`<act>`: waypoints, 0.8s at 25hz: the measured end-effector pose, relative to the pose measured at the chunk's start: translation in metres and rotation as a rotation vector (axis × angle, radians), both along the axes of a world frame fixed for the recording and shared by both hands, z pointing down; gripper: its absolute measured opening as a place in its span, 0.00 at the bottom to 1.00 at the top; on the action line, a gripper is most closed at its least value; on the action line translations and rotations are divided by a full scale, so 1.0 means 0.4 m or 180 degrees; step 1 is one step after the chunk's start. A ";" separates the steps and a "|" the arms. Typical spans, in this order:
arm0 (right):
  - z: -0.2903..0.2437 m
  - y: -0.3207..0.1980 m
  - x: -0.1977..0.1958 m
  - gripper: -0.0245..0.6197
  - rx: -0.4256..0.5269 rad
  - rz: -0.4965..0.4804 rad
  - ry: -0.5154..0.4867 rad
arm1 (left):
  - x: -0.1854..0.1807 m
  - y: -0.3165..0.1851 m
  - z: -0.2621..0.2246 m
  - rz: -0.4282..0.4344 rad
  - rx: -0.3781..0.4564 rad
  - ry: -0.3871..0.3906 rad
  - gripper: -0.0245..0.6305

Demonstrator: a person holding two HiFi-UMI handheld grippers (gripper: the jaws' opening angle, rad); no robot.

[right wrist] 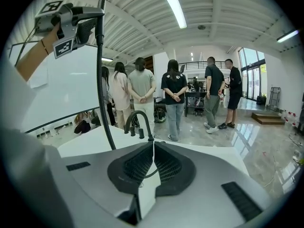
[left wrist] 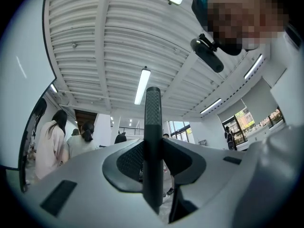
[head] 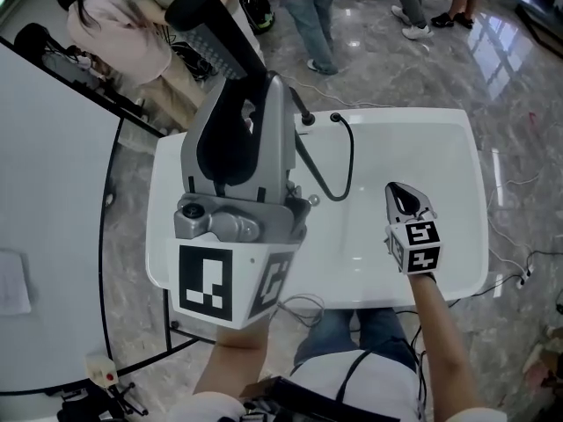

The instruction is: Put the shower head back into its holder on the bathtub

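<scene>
- The left gripper (head: 259,90) is held high, close to the head camera, angled upward. Its jaws are part-way closed, clamped on the slim dark handle of the shower head (head: 209,20).
- The shower head's perforated face rises above the jaw tips, well above the white bathtub (head: 466,148).
- The black hose (head: 341,174) loops down from the gripper to a fitting on the tub's far deck, beside the black faucet (right wrist: 139,120).
- The right gripper (head: 400,196) hangs over the tub basin, pointing downward. Its jaws are pressed together with nothing between them.
- A group of people (right wrist: 173,89) stands on the glossy marble floor (head: 422,69) beyond the tub.
</scene>
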State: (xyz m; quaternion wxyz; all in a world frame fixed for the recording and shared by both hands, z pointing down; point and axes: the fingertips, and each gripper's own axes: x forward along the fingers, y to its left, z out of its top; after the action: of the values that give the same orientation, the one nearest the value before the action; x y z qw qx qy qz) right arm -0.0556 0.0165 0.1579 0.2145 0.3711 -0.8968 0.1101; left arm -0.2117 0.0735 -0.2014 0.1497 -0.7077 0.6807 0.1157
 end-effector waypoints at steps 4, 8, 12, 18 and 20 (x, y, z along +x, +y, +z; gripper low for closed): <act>-0.016 -0.001 -0.005 0.05 0.0028 -0.0005 -0.0004 | -0.012 0.006 -0.043 -0.0023 0.0098 0.0008 0.22; -0.027 -0.012 -0.004 0.05 0.0055 -0.0008 -0.0004 | -0.014 -0.001 -0.070 -0.0038 0.0173 0.0007 0.22; -0.040 -0.024 -0.005 0.05 0.0088 0.0003 -0.0015 | -0.022 -0.015 -0.092 -0.0037 0.0210 0.0005 0.22; -0.053 -0.032 0.004 0.05 0.0124 0.0001 -0.0006 | -0.031 -0.021 -0.126 -0.0084 0.0275 -0.0017 0.22; -0.056 -0.036 0.010 0.05 0.0135 0.0004 -0.0007 | -0.032 -0.028 -0.134 -0.0097 0.0291 -0.0008 0.22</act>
State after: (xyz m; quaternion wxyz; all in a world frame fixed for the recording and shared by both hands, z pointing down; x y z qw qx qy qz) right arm -0.0516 0.0020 0.1353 0.2055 0.3759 -0.8989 0.0917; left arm -0.2244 0.0624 -0.2549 0.1845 -0.6899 0.6851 0.1436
